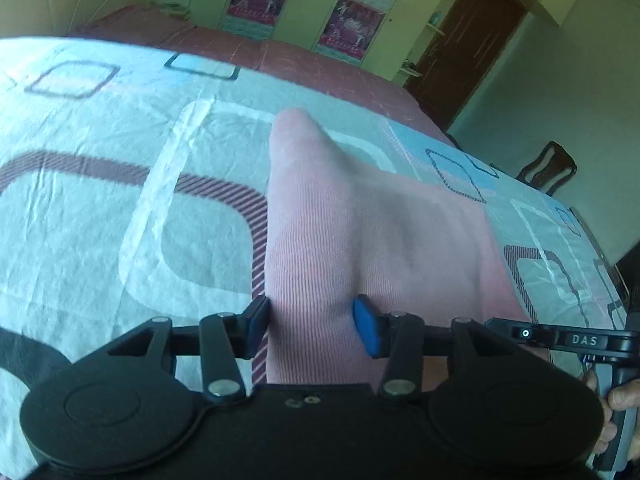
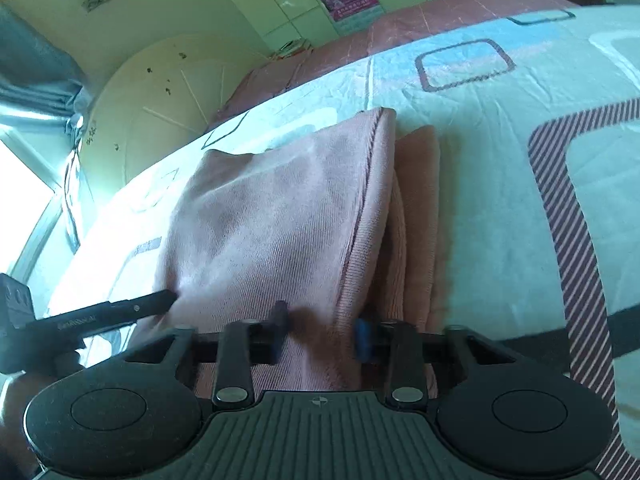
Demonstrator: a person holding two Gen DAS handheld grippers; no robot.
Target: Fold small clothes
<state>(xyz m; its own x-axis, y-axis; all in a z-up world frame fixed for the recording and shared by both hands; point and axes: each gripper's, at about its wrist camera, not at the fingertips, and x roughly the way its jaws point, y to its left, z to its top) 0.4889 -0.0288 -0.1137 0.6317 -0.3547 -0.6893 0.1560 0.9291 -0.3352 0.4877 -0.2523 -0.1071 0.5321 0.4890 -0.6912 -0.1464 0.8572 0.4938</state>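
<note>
A pink ribbed garment (image 1: 360, 232) lies on the patterned bedsheet (image 1: 100, 208), with a raised fold running away from me. My left gripper (image 1: 312, 322) has its near end between its pads and is shut on it. In the right wrist view the same garment (image 2: 272, 220) shows a hemmed edge and folded layers to its right. My right gripper (image 2: 322, 328) is shut on the cloth by that hem; its fingers are blurred. The two tools sit side by side: the right tool's black body (image 1: 576, 338) shows at the left view's right edge.
The pale sheet with square outlines (image 2: 500, 184) spreads wide to both sides. A reddish blanket (image 1: 248, 46) covers the far part of the bed. Cupboards with posters (image 1: 352, 24), a brown door (image 1: 464, 52) and a dark chair (image 1: 548, 168) stand beyond. A bright window with a curtain (image 2: 36, 92) is on the left.
</note>
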